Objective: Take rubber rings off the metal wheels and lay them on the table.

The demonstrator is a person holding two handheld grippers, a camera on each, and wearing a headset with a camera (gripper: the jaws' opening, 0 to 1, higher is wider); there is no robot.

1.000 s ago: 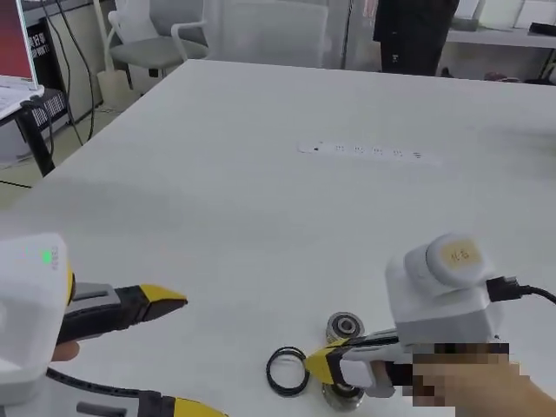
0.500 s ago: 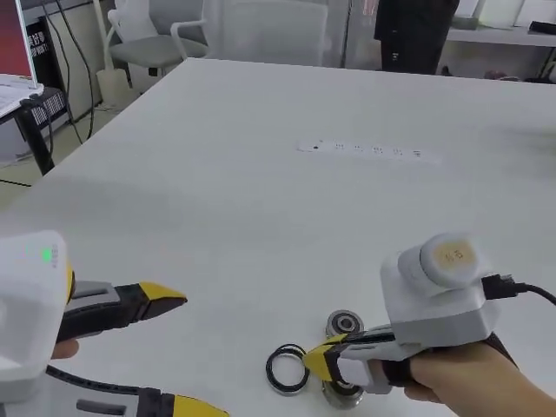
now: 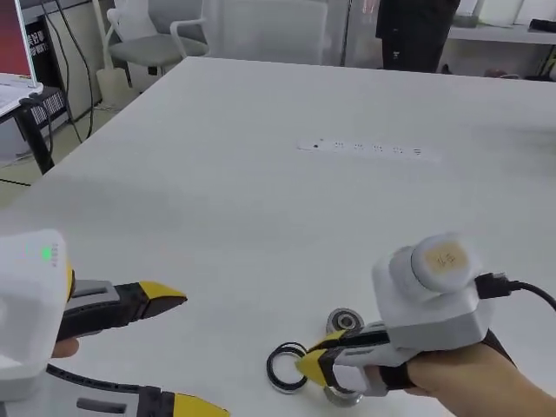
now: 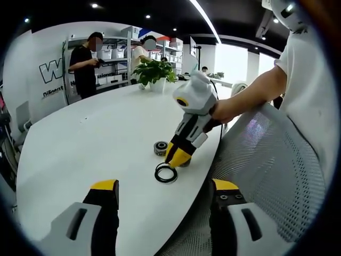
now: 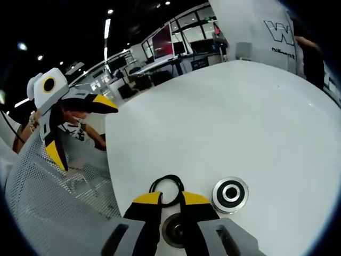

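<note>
A black rubber ring point(image 3: 280, 371) lies on the white table point(image 3: 261, 200) near its front edge. My right gripper point(image 3: 306, 365) is at the ring's right edge. In the right gripper view the jaws point(image 5: 170, 200) stand nearly together, and the ring point(image 5: 166, 188) runs into the narrow gap between the tips. One bare metal wheel point(image 3: 345, 321) lies just beyond the gripper, a second wheel point(image 5: 171, 229) sits under the jaws. My left gripper point(image 3: 178, 352) hangs open at the lower left, apart from the ring point(image 4: 166, 173).
A flush socket strip point(image 3: 360, 150) sits mid-table. Office chairs point(image 3: 152, 39) and a person point(image 3: 413, 30) stand beyond the far edge. A mesh chair back point(image 4: 266, 176) is close to the table's near edge.
My right gripper has slid a little to the left, over the ring's right edge. The ring, the far wheel and the left gripper have stayed put.
</note>
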